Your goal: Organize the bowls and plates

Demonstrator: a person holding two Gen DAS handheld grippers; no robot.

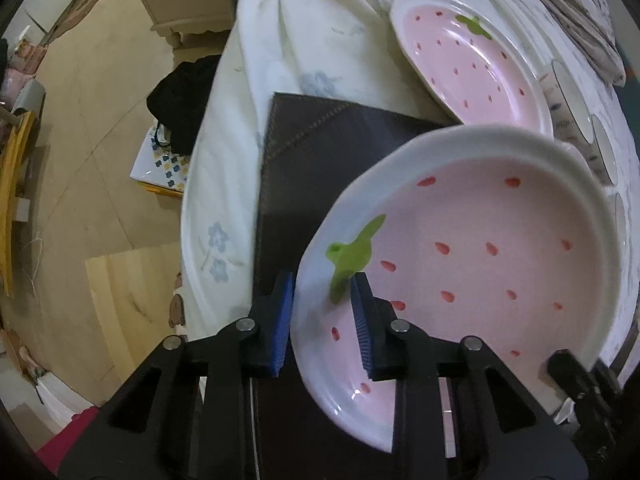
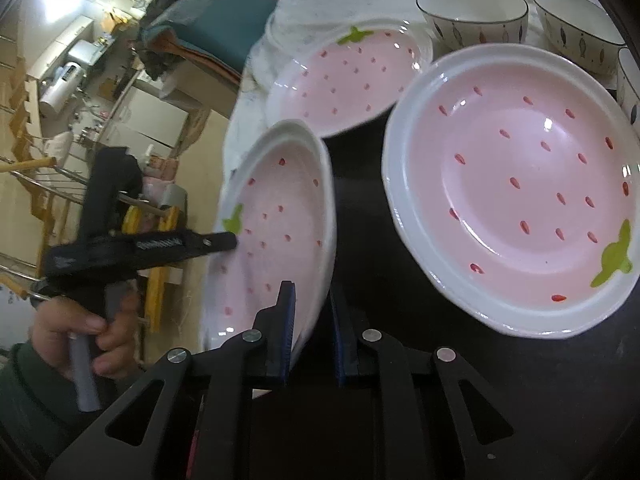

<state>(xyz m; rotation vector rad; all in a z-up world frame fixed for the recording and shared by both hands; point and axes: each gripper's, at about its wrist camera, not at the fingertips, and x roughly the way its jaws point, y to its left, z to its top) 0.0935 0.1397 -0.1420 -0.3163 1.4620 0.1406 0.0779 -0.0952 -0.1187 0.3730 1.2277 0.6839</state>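
1. The left hand-held gripper (image 1: 322, 278) is closed on the near rim of a pink strawberry plate (image 1: 460, 248), one blue pad outside the rim and one inside beside the green stem mark.
2. The right hand-held gripper (image 2: 311, 289) straddles the opposite rim of the same plate. The pads sit narrow with the rim between them, so it looks clamped too.
3. The held plate is tilted up off the dark mat (image 1: 320, 148), not resting flat. The two-sided hold is probably there to steady a wide, slick dish while it is carried.
4. The person's left hand (image 2: 84, 328) wraps the handle of the left tool, seen in the right wrist view.
5. A second strawberry plate (image 2: 512, 184) lies flat on the mat, just right of the held one. This is the likely stack target.
6. A third strawberry plate (image 2: 348, 80) sits further back on the white floral cloth (image 1: 312, 40) that covers the worktop, its near edge reaching the mat.
7. Three patterned bowls (image 2: 472, 12) stand upright at the far right, close together and not nested.
8. Contents: all the plates and bowls look empty, with no food or liquid showing.
9. Judgement: stacking is at an early stage, with the plates separate and the bowls unsorted.
10. Risk: the glazed rim could slip if either pad loosens during the tilt.
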